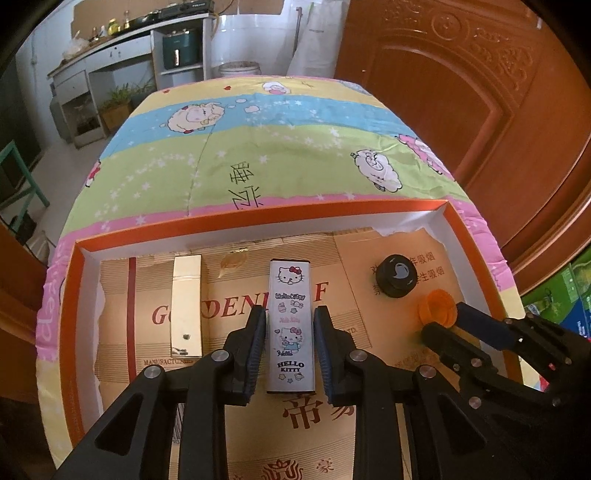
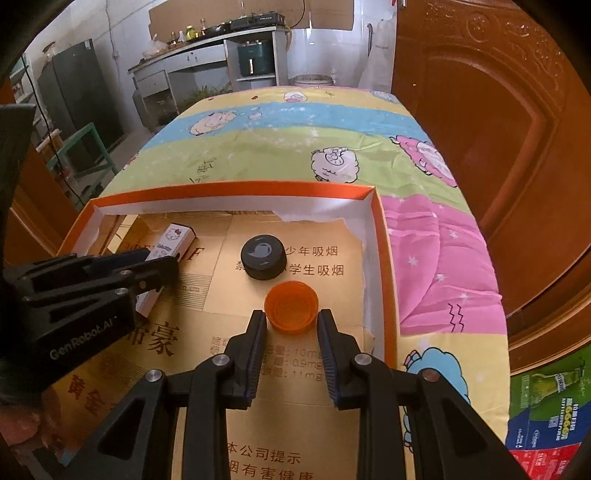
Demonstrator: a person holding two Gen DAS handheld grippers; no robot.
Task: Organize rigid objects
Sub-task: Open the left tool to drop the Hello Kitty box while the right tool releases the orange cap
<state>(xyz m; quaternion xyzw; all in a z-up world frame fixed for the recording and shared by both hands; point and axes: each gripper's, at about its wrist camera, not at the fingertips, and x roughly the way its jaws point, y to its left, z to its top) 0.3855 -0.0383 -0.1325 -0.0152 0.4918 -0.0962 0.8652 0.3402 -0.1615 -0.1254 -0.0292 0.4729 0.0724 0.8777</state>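
Black tongs (image 1: 290, 317), blue ribbed pads, silver screws.

Home kitchen — stove (image 2: 258, 17), fridge (image 2: 79, 88).

You have a mirror-glossy gold metal case (image 1: 187, 304), a translucent orange plastic cap (image 2: 291, 307), a matt black plastic lid (image 2: 263, 256), a torn cardboard-lined tray (image 1: 258, 216), and printed cotton cloth (image 1: 280, 147).

Two boxes (image 1: 290, 325) (image 1: 187, 304), two caps (image 1: 396, 275) (image 1: 436, 308).
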